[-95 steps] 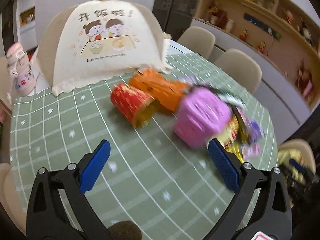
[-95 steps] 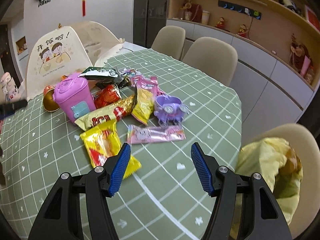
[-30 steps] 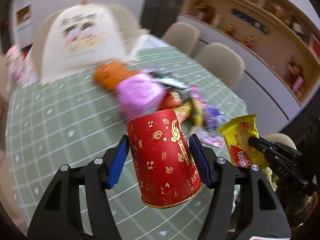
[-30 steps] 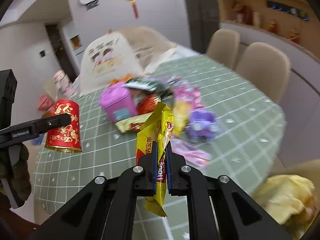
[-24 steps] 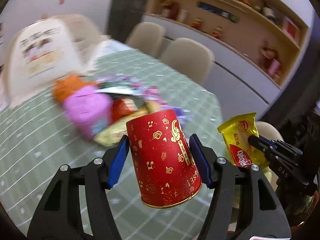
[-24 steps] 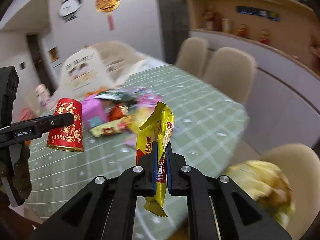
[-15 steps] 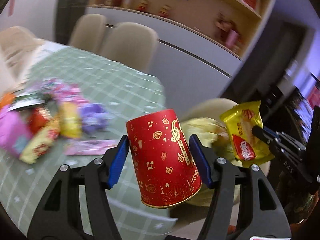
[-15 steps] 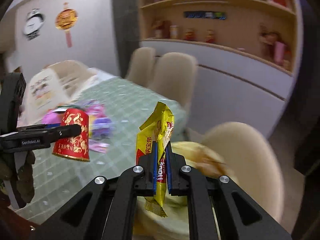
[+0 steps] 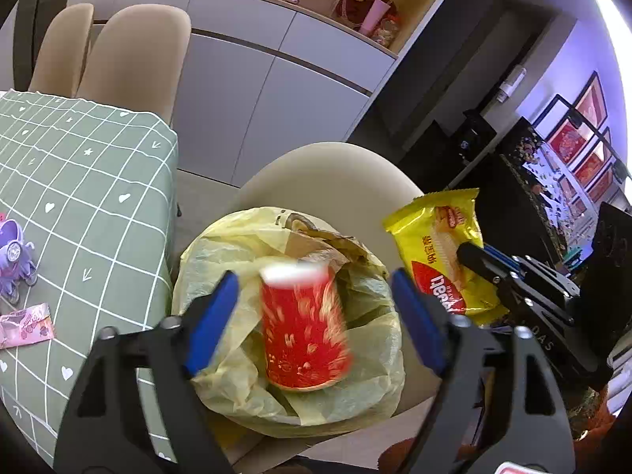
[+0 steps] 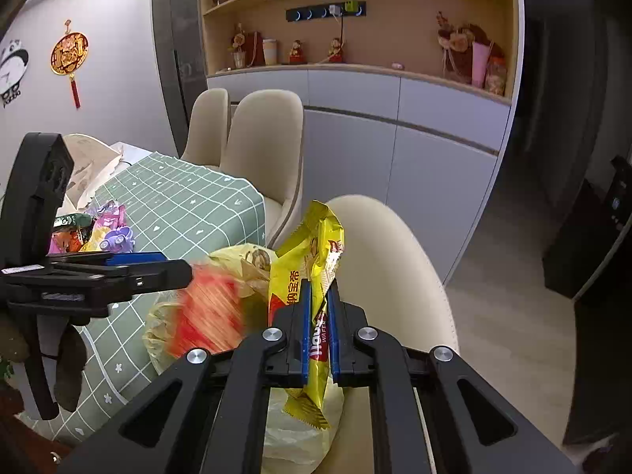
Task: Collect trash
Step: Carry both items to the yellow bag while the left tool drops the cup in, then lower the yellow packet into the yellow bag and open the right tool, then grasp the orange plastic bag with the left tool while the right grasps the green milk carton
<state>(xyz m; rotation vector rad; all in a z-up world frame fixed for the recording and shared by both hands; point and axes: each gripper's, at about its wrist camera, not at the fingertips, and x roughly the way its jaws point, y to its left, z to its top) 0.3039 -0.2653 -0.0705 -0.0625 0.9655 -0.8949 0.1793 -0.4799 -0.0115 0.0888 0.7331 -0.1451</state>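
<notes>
The left claw has just let go: half a second ago its blue pads were clamped on the red paper cup, and now they stand spread wide with clear space on both sides of it. The cup shows as a motion-blurred red streak directly above the mouth of the yellow trash bag, so it looks to be dropping in, though whether it has landed I cannot tell. The bag sits on the seat of the beige chair, just beside the bench edge.

The right claw is clenched on the yellow wafer wrapper, the pads pinching its lower half while the top stands upright. The wrapper hangs just to the right of the bag and slightly above it, close but not yet over the opening.

By my reading, one piece is as good as collected and the left claw is free for another trip. The wrapper is next; it needs carrying a little left until it is over the bag's mouth before release, or it may slip down onto the chair seat.

More trash is left on the bench away from the bag: a purple toy-like piece and a pink wrapper, with further packets beyond.
</notes>
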